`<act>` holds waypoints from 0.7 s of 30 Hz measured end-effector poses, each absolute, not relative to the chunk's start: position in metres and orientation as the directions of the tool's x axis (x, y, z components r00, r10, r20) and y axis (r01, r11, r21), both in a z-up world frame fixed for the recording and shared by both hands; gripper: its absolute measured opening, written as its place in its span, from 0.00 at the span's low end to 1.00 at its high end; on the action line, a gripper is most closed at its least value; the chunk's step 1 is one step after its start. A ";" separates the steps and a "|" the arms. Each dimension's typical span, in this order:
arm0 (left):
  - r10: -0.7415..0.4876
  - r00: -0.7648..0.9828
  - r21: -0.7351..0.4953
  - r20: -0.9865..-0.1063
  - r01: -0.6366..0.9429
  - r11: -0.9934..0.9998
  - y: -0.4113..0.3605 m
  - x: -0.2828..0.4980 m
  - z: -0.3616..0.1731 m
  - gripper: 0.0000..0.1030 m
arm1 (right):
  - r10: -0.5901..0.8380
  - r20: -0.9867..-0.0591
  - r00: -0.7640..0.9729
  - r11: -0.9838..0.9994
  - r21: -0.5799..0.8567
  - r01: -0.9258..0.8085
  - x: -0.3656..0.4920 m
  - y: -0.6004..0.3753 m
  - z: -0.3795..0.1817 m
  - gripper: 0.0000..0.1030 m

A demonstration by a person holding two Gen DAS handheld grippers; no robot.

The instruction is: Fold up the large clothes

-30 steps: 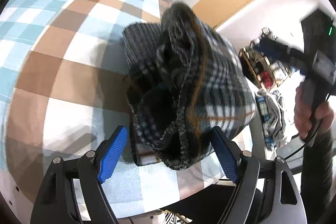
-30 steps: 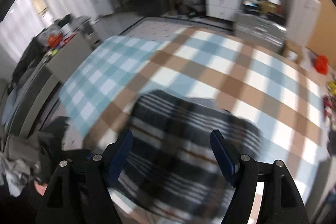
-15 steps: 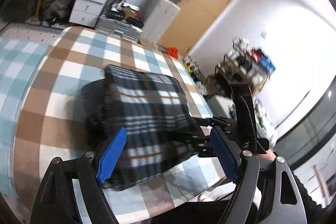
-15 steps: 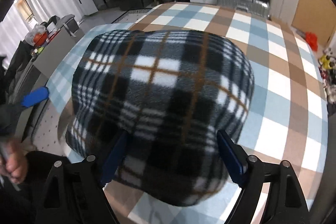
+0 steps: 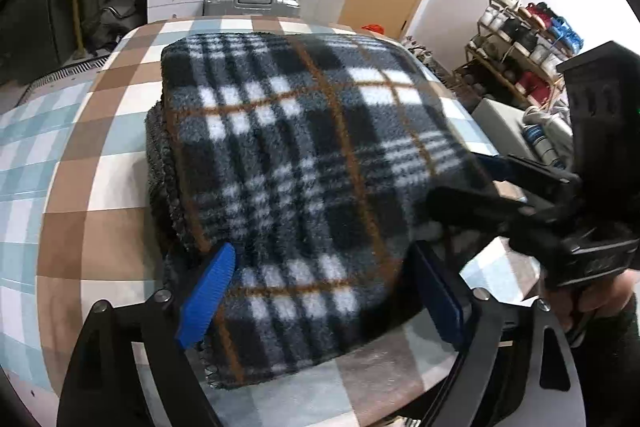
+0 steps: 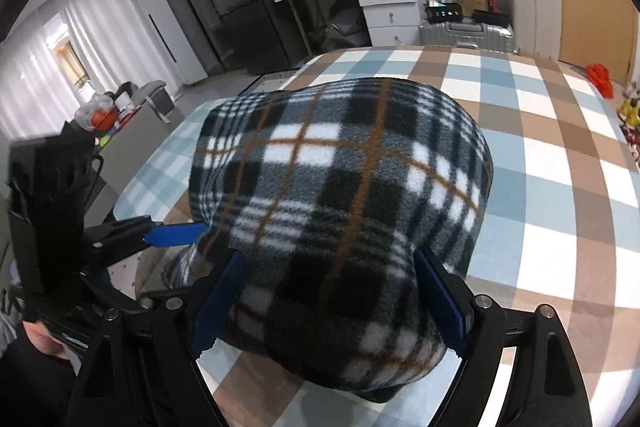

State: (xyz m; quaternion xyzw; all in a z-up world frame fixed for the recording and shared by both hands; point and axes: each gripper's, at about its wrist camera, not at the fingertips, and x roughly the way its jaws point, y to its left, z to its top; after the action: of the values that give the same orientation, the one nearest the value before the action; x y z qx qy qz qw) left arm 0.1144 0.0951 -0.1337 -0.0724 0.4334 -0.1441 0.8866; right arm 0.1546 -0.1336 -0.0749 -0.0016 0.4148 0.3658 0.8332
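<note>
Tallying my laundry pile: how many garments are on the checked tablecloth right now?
1: the plaid fleece, folded into a bundle near the middle of the checked tablecloth. Another piece could be hidden under its layers.

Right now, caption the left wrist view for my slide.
Folded plaid fleece on a checked tablecloth, between both hand-held grippers.

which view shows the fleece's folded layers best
The left wrist view: the plaid fleece shows its stacked edges along one side, lying on the checked cover. The right wrist view shows only its bulging top surface.
</note>
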 end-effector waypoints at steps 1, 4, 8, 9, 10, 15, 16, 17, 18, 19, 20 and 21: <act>-0.312 0.583 -0.244 -0.750 0.195 0.950 0.095 0.114 -0.134 0.86 | 0.613 -0.691 0.383 0.729 0.307 -0.612 0.155 -0.135 -0.075 0.85; -0.316 0.583 -0.254 -0.748 0.188 0.949 0.098 0.114 -0.138 0.89 | 0.615 -0.691 0.380 0.722 0.300 -0.624 0.156 -0.135 -0.077 0.85; -0.323 0.580 -0.257 -0.748 0.195 0.947 0.100 0.116 -0.141 0.90 | 0.599 -0.693 0.400 0.727 0.263 -0.634 0.149 -0.131 -0.077 0.86; -0.326 0.578 -0.264 -0.748 0.191 0.945 0.102 0.117 -0.142 0.90 | 0.599 -0.691 0.404 0.728 0.258 -0.636 0.148 -0.130 -0.078 0.88; -0.320 0.580 -0.260 -0.750 0.186 0.947 0.102 0.116 -0.143 0.92 | 0.595 -0.690 0.413 0.727 0.244 -0.641 0.146 -0.128 -0.078 0.89; -0.229 0.651 -0.153 -0.723 0.172 0.973 0.087 0.097 -0.136 0.93 | 0.598 -0.654 0.464 0.735 0.216 -0.642 0.137 -0.129 -0.078 0.99; -0.206 0.673 -0.114 -0.710 0.179 0.977 0.083 0.090 -0.133 0.92 | 0.582 -0.653 0.484 0.748 0.198 -0.633 0.134 -0.129 -0.076 0.99; -0.191 0.687 -0.089 -0.701 0.183 0.979 0.080 0.086 -0.132 0.92 | 0.571 -0.651 0.500 0.759 0.186 -0.624 0.130 -0.130 -0.075 0.98; -0.184 0.696 -0.072 -0.695 0.187 0.980 0.079 0.082 -0.130 0.92 | 0.565 -0.647 0.512 0.766 0.182 -0.617 0.128 -0.132 -0.073 0.98; -0.183 0.700 -0.070 -0.690 0.187 0.980 0.080 0.079 -0.128 0.92 | 0.567 -0.640 0.518 0.769 0.188 -0.611 0.126 -0.134 -0.071 0.98; -0.191 0.705 -0.083 -0.683 0.185 0.979 0.082 0.076 -0.126 0.92 | 0.576 -0.630 0.521 0.769 0.203 -0.606 0.127 -0.137 -0.070 0.98; -0.198 0.707 -0.093 -0.679 0.185 0.978 0.085 0.074 -0.125 0.92 | 0.589 -0.617 0.522 0.769 0.228 -0.598 0.129 -0.142 -0.068 0.98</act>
State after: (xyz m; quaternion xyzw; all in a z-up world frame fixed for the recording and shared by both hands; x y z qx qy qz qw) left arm 0.0740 0.0848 -0.1250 -0.0091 0.3683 -0.1036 0.9239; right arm 0.1287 -0.1423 -0.0684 -0.0064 0.3511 0.3401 0.8723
